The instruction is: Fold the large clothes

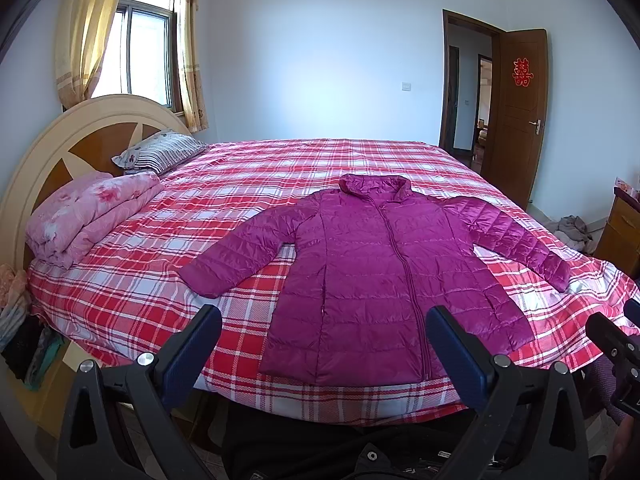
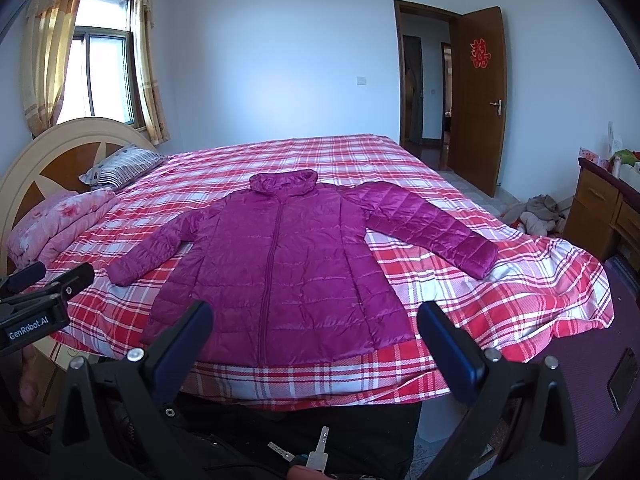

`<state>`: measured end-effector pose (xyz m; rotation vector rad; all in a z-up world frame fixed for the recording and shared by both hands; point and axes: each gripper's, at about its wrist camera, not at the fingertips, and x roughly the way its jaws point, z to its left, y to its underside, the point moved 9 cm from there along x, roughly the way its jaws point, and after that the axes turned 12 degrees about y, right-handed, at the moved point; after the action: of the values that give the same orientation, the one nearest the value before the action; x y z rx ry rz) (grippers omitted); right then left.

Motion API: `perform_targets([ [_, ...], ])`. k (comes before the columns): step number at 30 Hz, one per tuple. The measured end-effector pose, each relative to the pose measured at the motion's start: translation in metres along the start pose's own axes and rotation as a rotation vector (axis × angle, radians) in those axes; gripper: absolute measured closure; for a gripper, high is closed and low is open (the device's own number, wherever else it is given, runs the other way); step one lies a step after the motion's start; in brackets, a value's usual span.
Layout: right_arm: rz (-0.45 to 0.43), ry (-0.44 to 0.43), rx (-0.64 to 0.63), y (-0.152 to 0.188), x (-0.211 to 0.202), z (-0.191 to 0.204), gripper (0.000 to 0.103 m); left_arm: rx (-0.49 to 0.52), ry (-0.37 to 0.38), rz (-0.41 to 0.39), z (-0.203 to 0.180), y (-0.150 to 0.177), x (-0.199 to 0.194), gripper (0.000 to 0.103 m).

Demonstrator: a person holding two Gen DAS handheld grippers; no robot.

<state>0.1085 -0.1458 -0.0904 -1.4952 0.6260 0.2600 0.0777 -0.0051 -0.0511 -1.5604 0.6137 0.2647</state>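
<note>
The bed [image 1: 240, 184], covered in a red plaid sheet, fills the room. A purple jacket [image 1: 372, 280] lies flat on it, zipped, collar toward the far edge, hem at the near edge, both sleeves spread wide. Folded pink bedding [image 1: 88, 216] and a striped pillow [image 1: 160, 152] sit by the headboard. The left gripper [image 1: 324, 340] and the right gripper [image 2: 316, 336] hover short of the near edge, fingers spread wide and holding nothing. A good start, I'd say, is to pinch one cuff and draw that sleeve squarely across the chest.
</note>
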Motion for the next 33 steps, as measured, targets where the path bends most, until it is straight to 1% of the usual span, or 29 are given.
perform_targets([
  [12, 0.003, -0.003, 0.003, 0.000, 0.000, -0.001, 0.000, 0.000, 0.013, 0.007, -0.001, 0.000, 0.003, 0.001],
  [16, 0.005, -0.008, 0.017, 0.000, 0.005, -0.002, 0.000, 0.020, 0.021, 0.001, 0.003, -0.006, 0.013, 0.001],
  [19, -0.001, -0.001, 0.036, -0.002, 0.017, -0.010, 0.000, 0.054, -0.003, -0.002, 0.012, -0.011, 0.032, 0.001],
  [22, -0.011, 0.044, 0.036, -0.004, 0.040, -0.023, 0.000, 0.074, -0.020, 0.031, 0.026, -0.017, 0.060, 0.001],
  [23, -0.001, 0.049, 0.042, -0.004, 0.051, -0.029, 0.000, 0.085, -0.021, 0.030, 0.030, -0.019, 0.068, 0.001],
  [25, 0.029, 0.079, 0.064, -0.001, 0.075, -0.047, 0.000, 0.108, -0.046, 0.032, 0.042, -0.026, 0.087, 0.001],
  [29, 0.090, 0.172, 0.124, 0.005, 0.129, -0.097, 0.000, 0.115, -0.064, 0.042, 0.067, -0.039, 0.127, 0.001],
  [30, 0.096, 0.191, 0.132, 0.006, 0.140, -0.109, 0.000, 0.113, -0.059, 0.046, 0.071, -0.042, 0.137, 0.001],
  [33, 0.140, 0.281, 0.158, 0.008, 0.175, -0.149, 0.000, 0.114, -0.067, 0.038, 0.083, -0.052, 0.166, 0.001],
])
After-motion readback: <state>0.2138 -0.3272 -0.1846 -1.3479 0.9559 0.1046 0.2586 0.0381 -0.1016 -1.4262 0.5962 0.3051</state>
